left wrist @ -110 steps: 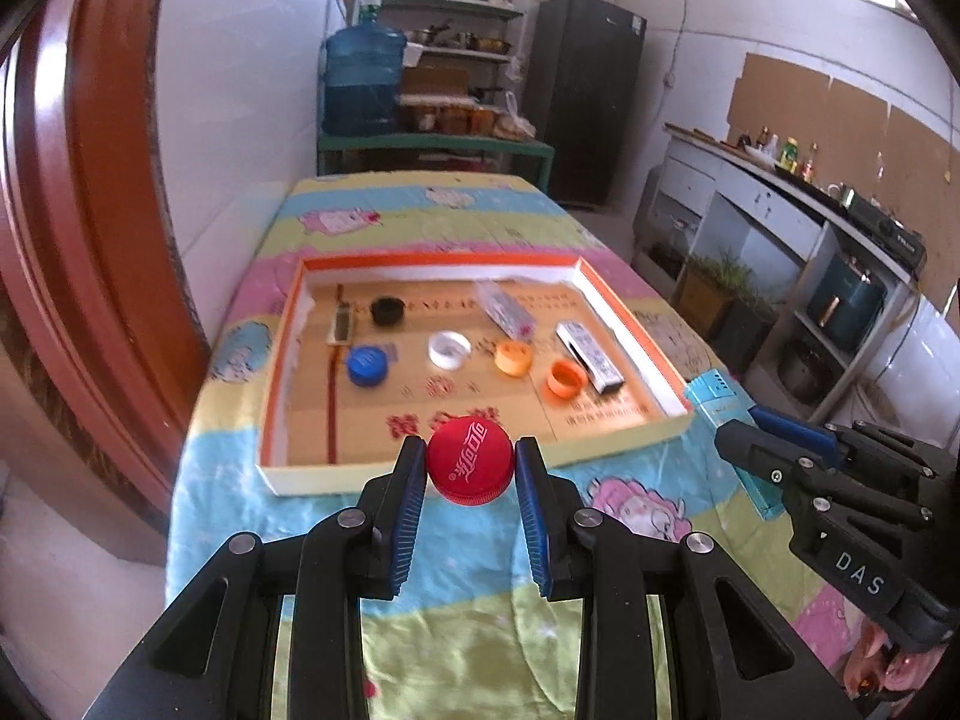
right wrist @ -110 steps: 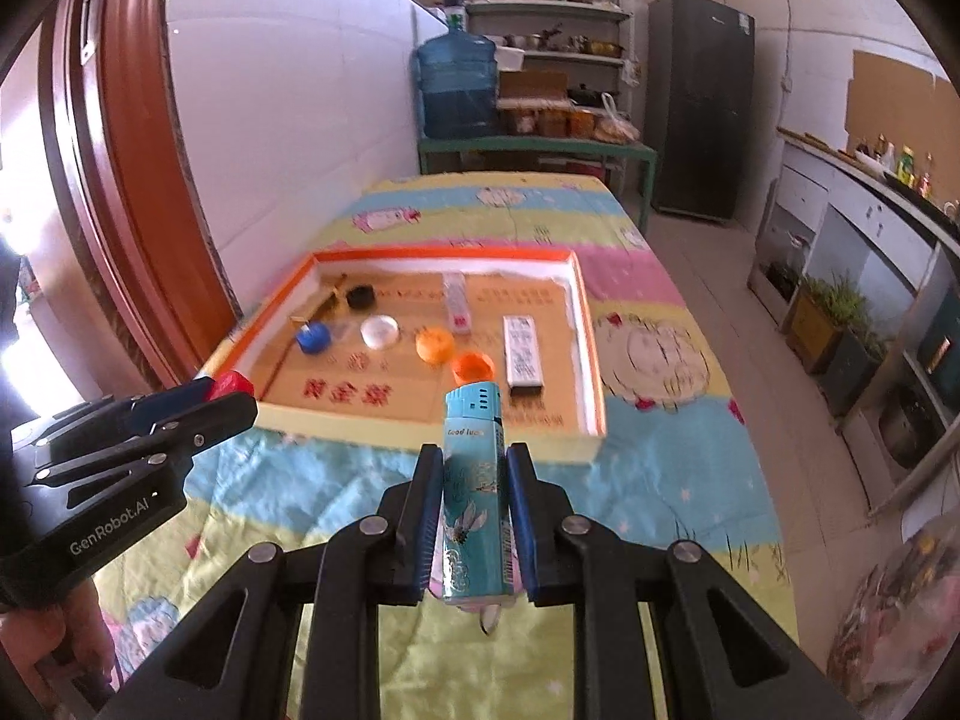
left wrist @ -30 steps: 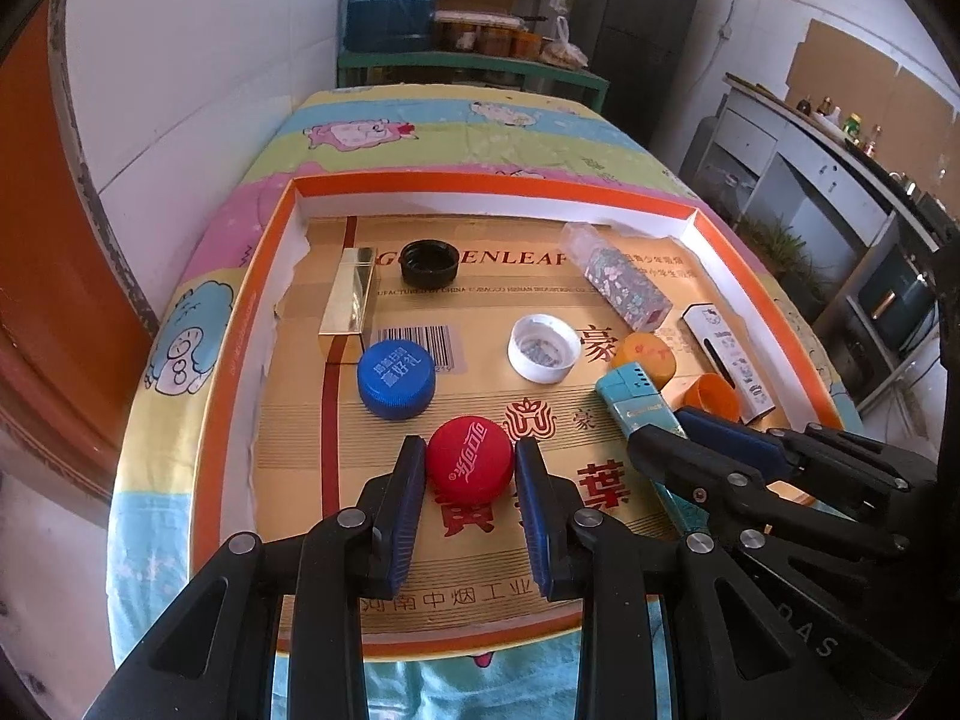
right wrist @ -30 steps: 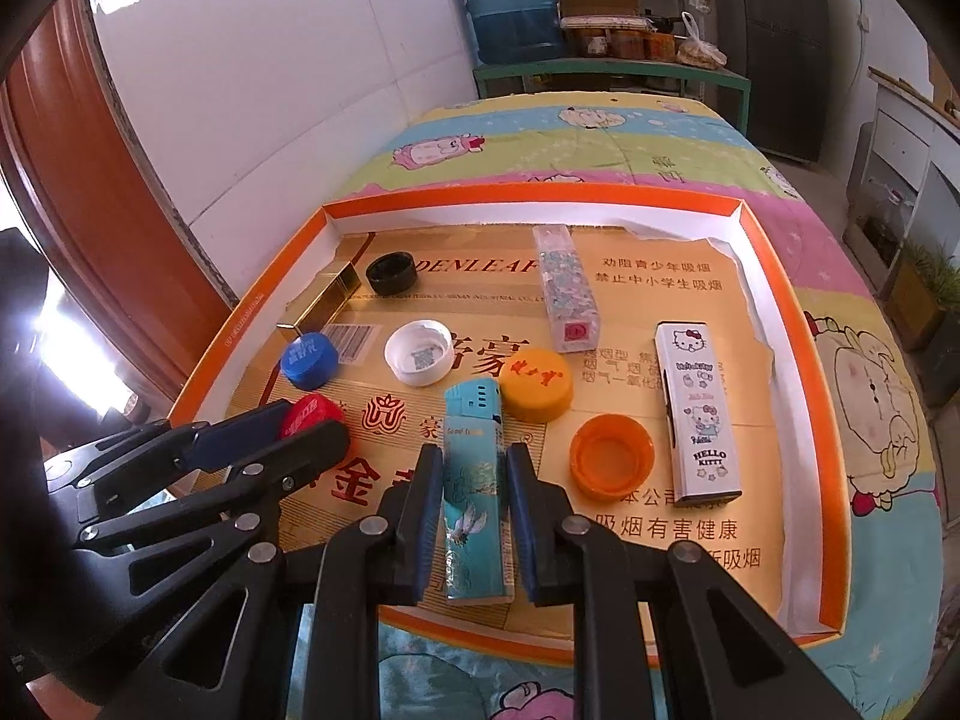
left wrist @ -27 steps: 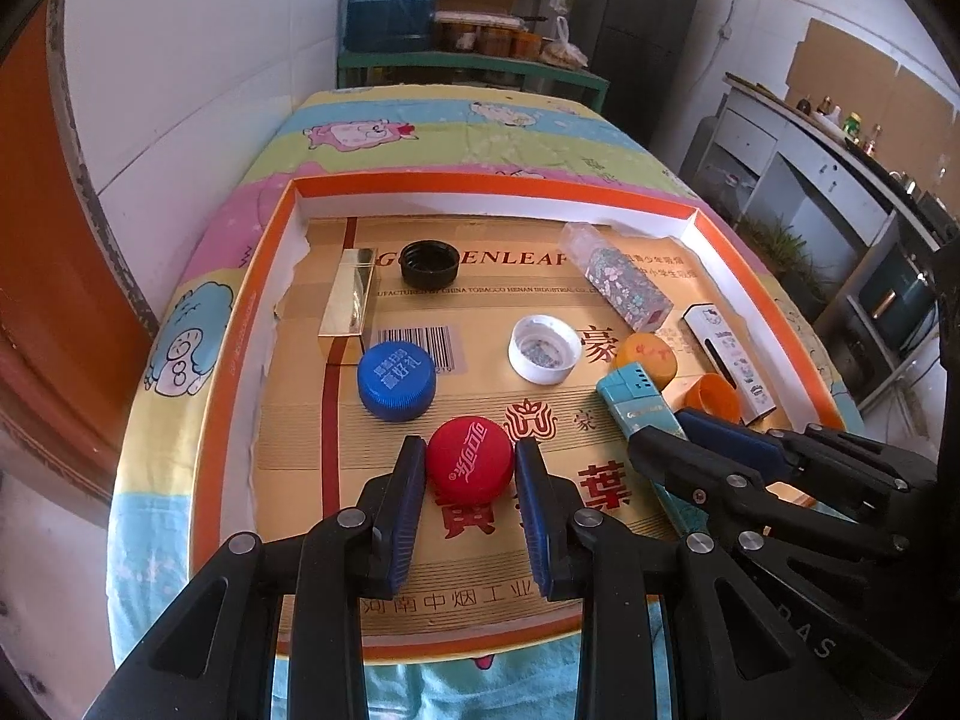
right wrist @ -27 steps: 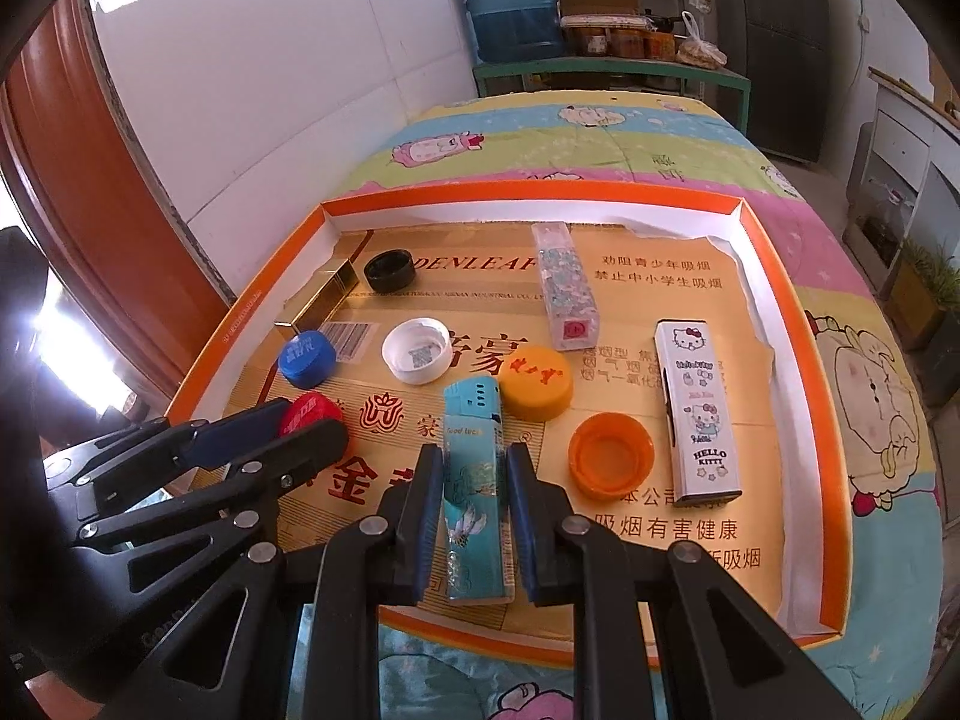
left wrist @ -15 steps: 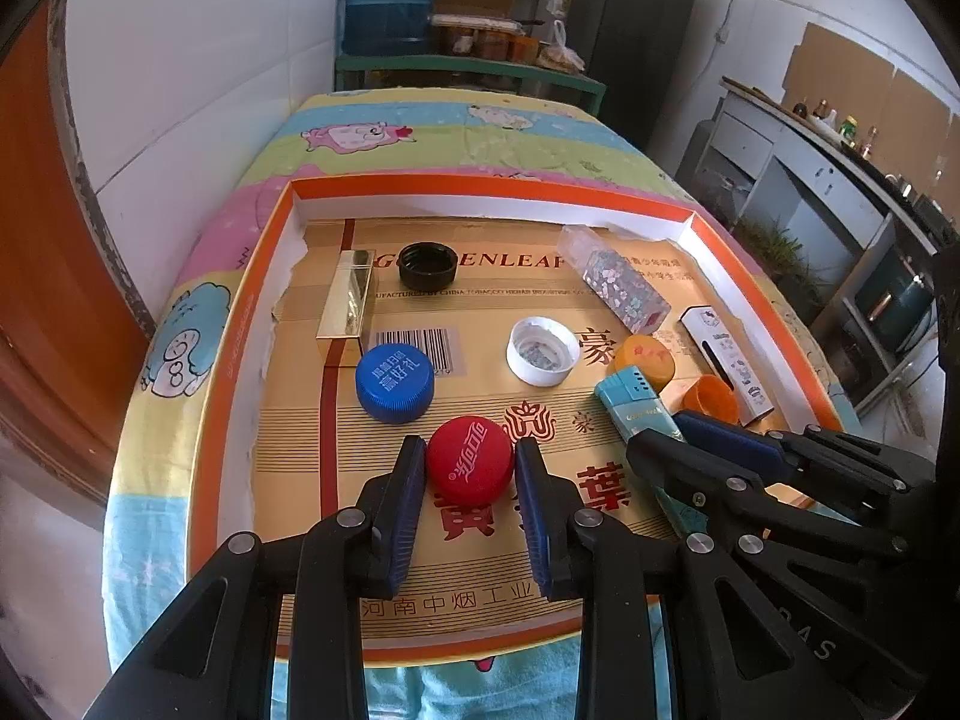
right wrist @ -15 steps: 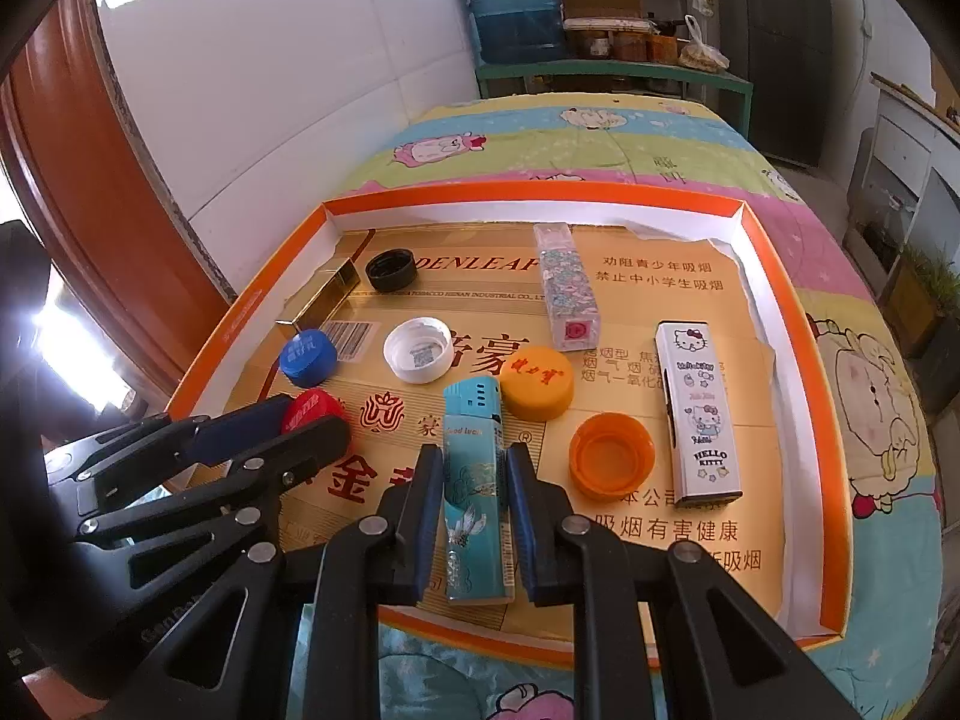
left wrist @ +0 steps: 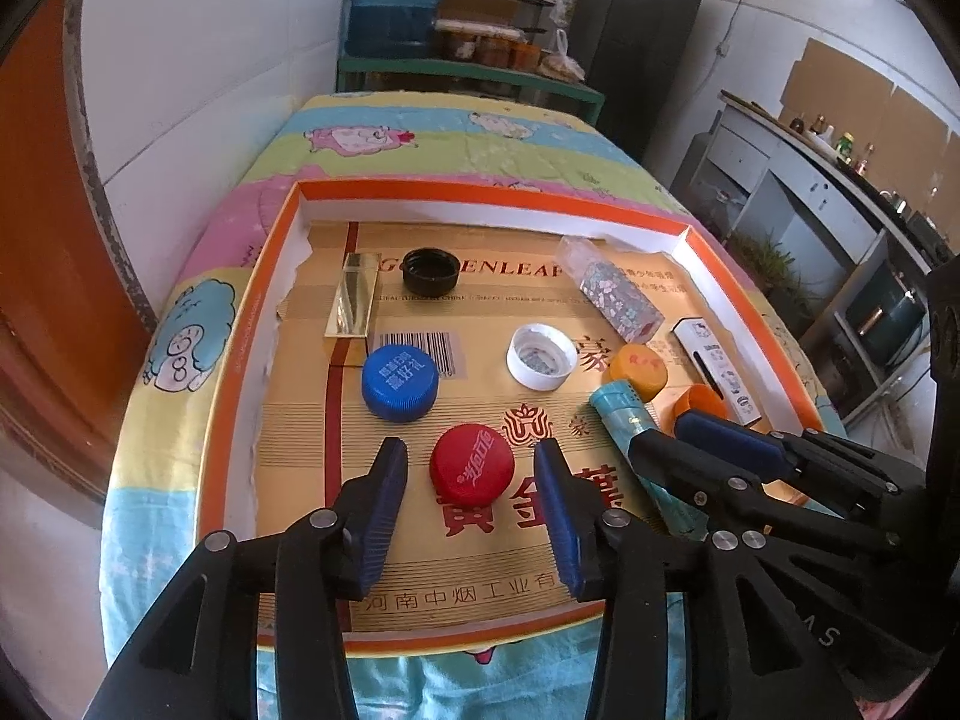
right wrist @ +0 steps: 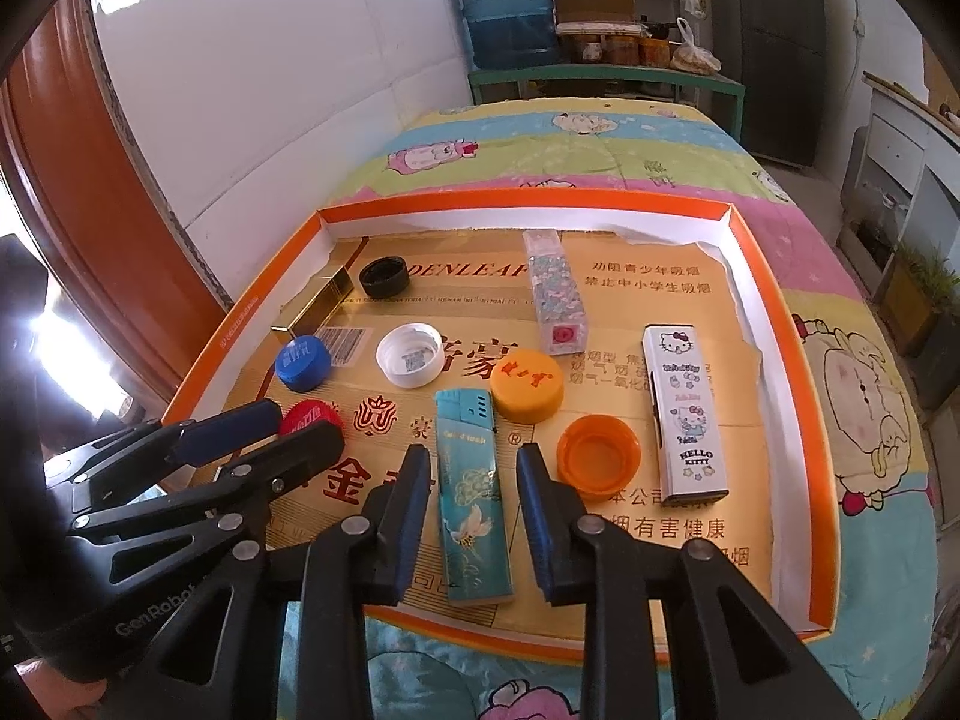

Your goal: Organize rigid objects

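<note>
An orange-rimmed shallow box [left wrist: 240,354] [right wrist: 822,420] lies on the bed. My left gripper [left wrist: 471,483] is open, and the red cap [left wrist: 471,464] [right wrist: 309,414] rests on the box floor between its fingers, free of both. My right gripper [right wrist: 474,483] is open around the teal lighter [right wrist: 471,492] [left wrist: 624,420], which lies flat on the box floor. Each gripper shows in the other's view: the right [left wrist: 678,441], the left [right wrist: 300,423].
In the box lie a blue cap [left wrist: 399,381], white cap [left wrist: 541,355], black cap [left wrist: 429,270], yellow cap [right wrist: 527,384], orange cap [right wrist: 598,449], gold bar [left wrist: 353,301], floral lighter [right wrist: 553,297] and Hello Kitty lighter [right wrist: 684,414]. A white wall runs on the left.
Both grippers have opened. The red cap and the teal lighter, held half a second ago, now rest on the box floor.
</note>
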`<move>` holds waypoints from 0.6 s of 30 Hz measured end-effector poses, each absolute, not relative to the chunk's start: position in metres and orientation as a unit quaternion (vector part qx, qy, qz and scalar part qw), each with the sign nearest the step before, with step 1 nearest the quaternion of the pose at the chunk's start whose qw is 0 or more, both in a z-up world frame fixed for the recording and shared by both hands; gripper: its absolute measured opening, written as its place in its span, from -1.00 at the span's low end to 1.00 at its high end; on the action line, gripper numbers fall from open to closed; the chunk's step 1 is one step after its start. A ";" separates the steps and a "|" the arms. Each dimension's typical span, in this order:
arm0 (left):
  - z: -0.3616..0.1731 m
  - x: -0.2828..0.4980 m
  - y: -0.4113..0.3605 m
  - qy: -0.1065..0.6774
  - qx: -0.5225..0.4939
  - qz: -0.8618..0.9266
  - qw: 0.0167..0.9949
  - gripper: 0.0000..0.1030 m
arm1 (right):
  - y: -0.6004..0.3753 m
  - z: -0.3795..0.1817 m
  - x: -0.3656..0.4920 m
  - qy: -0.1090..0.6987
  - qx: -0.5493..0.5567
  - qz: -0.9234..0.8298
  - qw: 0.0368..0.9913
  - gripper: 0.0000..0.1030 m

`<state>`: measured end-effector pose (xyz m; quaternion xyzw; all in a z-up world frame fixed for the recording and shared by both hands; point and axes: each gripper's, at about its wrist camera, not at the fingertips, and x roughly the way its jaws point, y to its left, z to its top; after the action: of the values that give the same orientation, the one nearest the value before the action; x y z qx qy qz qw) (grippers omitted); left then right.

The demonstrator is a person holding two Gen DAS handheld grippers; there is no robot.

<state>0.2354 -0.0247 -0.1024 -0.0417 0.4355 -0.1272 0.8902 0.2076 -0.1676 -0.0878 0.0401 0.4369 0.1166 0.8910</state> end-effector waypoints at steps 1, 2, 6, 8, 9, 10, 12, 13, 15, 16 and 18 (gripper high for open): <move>-0.100 0.234 -0.025 0.432 -0.040 -0.126 0.892 -0.06 | -0.168 -0.087 0.207 0.435 0.040 0.114 0.892 -0.42; -0.099 0.232 -0.024 0.430 -0.039 -0.127 0.893 -0.02 | -0.168 -0.086 0.206 0.433 0.038 0.111 0.894 -0.42; -0.095 0.228 -0.023 0.423 -0.034 -0.126 0.896 0.00 | -0.171 -0.082 0.204 0.427 0.037 0.102 0.898 -0.39; -0.093 0.226 -0.024 0.422 -0.031 -0.126 0.897 0.00 | -0.171 -0.081 0.202 0.426 0.035 0.097 0.899 -0.38; -0.093 0.226 -0.024 0.421 -0.030 -0.125 0.898 0.00 | -0.171 -0.080 0.202 0.425 0.034 0.095 0.899 -0.38; -0.092 0.225 -0.024 0.421 -0.029 -0.125 0.898 0.00 | -0.172 -0.080 0.201 0.425 0.033 0.093 0.900 -0.37; -0.090 0.222 -0.023 0.419 -0.029 -0.122 0.899 0.00 | -0.172 -0.079 0.200 0.424 0.035 0.090 0.901 -0.37; -0.089 0.221 -0.022 0.418 -0.031 -0.121 0.900 0.00 | -0.173 -0.079 0.199 0.423 0.035 0.088 0.901 -0.37; -0.087 0.219 -0.021 0.416 -0.034 -0.119 0.901 0.00 | -0.174 -0.078 0.197 0.422 0.036 0.084 0.902 -0.37; -0.086 0.217 -0.020 0.415 -0.034 -0.119 0.901 0.00 | -0.174 -0.076 0.196 0.421 0.036 0.081 0.903 -0.37; -0.084 0.214 -0.019 0.413 -0.034 -0.117 0.902 0.00 | -0.175 -0.075 0.193 0.419 0.035 0.078 0.904 -0.37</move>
<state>0.2142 -0.0193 -0.0840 -0.0341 0.4131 -0.1174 0.9024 0.1935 -0.1749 -0.0747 0.0353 0.4188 0.0781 0.9040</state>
